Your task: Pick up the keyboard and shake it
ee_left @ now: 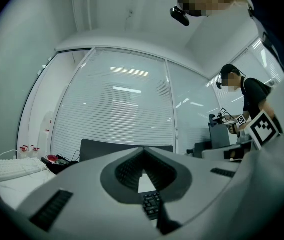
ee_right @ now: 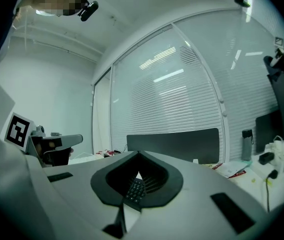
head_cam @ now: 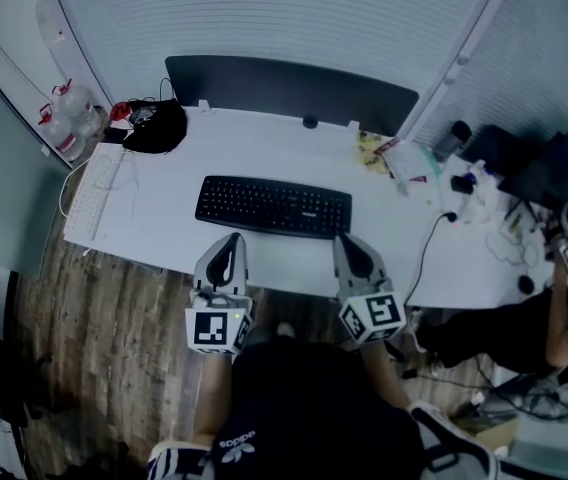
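A black keyboard (head_cam: 273, 206) lies flat in the middle of the white table (head_cam: 164, 233). My left gripper (head_cam: 229, 240) hovers just short of the keyboard's near left edge, jaws shut with nothing between them. My right gripper (head_cam: 348, 240) is at the near right edge, also shut and empty. Neither touches the keyboard. In the left gripper view, keys of the keyboard (ee_left: 152, 204) show through the hollow behind the closed tips of the left gripper (ee_left: 143, 150). The right gripper view shows the keyboard (ee_right: 134, 190) the same way behind the right gripper (ee_right: 138, 154).
A dark panel (head_cam: 294, 88) stands along the table's far edge. A black bundle with cables (head_cam: 154, 126) and a white keyboard (head_cam: 94, 193) lie at the left. Papers, a bottle and cables (head_cam: 464, 183) crowd the right, where another person (head_cam: 554, 318) sits.
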A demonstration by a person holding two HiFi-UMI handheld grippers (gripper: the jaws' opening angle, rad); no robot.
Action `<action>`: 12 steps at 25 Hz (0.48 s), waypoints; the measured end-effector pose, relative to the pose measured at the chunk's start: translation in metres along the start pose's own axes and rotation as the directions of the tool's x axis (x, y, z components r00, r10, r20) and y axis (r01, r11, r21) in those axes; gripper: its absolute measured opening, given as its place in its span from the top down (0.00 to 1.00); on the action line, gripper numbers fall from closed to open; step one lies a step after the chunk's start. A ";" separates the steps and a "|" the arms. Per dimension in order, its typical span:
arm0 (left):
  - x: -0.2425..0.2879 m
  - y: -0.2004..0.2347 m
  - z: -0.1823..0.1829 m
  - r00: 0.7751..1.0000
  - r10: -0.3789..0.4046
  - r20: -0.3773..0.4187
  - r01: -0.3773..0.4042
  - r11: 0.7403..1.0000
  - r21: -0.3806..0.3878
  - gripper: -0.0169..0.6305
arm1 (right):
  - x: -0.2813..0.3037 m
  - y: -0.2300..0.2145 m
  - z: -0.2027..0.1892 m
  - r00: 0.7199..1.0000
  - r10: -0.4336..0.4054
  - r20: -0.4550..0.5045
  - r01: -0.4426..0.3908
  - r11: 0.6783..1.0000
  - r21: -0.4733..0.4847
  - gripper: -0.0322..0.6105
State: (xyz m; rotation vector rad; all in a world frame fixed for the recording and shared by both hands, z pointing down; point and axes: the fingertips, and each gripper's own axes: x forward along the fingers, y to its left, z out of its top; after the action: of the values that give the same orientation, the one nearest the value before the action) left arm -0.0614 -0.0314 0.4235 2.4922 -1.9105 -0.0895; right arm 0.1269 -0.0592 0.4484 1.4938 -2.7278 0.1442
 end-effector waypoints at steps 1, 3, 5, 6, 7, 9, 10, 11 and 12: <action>0.002 0.002 -0.003 1.000 0.002 -0.003 -0.002 1.000 0.001 0.97 | 0.001 -0.002 -0.002 1.000 -0.003 -0.005 0.003 1.000 -0.002 0.94; 0.006 0.010 -0.004 1.000 0.013 -0.014 -0.013 1.000 0.003 0.97 | 0.005 -0.005 -0.005 1.000 -0.013 -0.017 0.013 1.000 -0.007 0.94; 0.009 0.020 -0.006 0.999 0.022 -0.023 -0.022 1.000 -0.001 0.97 | 0.009 -0.007 -0.008 0.999 -0.025 -0.031 0.025 1.000 0.003 0.94; 0.011 0.026 -0.008 0.999 0.024 -0.023 -0.024 1.000 -0.003 0.97 | 0.011 -0.008 -0.009 0.999 -0.032 -0.036 0.032 0.999 0.007 0.94; 0.014 0.032 -0.009 0.999 0.025 -0.024 -0.025 1.000 -0.006 0.97 | 0.015 -0.010 -0.009 0.998 -0.040 -0.040 0.041 0.999 0.009 0.94; 0.022 0.045 -0.013 0.999 0.027 -0.034 -0.027 1.000 -0.002 0.97 | 0.022 -0.014 -0.011 0.997 -0.064 -0.045 0.064 0.998 0.012 0.94; 0.028 0.052 -0.014 0.999 0.026 -0.037 -0.026 1.000 0.003 0.97 | 0.026 -0.017 -0.012 0.996 -0.078 -0.047 0.079 0.997 0.014 0.94; 0.035 0.060 -0.013 0.999 0.023 -0.036 -0.023 1.000 0.008 0.97 | 0.031 -0.020 -0.012 0.994 -0.094 -0.047 0.095 0.995 0.015 0.94; 0.042 0.067 -0.013 0.999 0.020 -0.036 -0.019 1.000 0.013 0.97 | 0.036 -0.022 -0.011 0.993 -0.111 -0.048 0.111 0.994 0.016 0.94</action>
State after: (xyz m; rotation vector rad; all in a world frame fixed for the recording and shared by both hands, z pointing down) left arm -0.1149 -0.0899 0.4366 2.4645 -1.9273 -0.0325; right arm 0.1256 -0.1005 0.4635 1.6208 -2.6067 0.1991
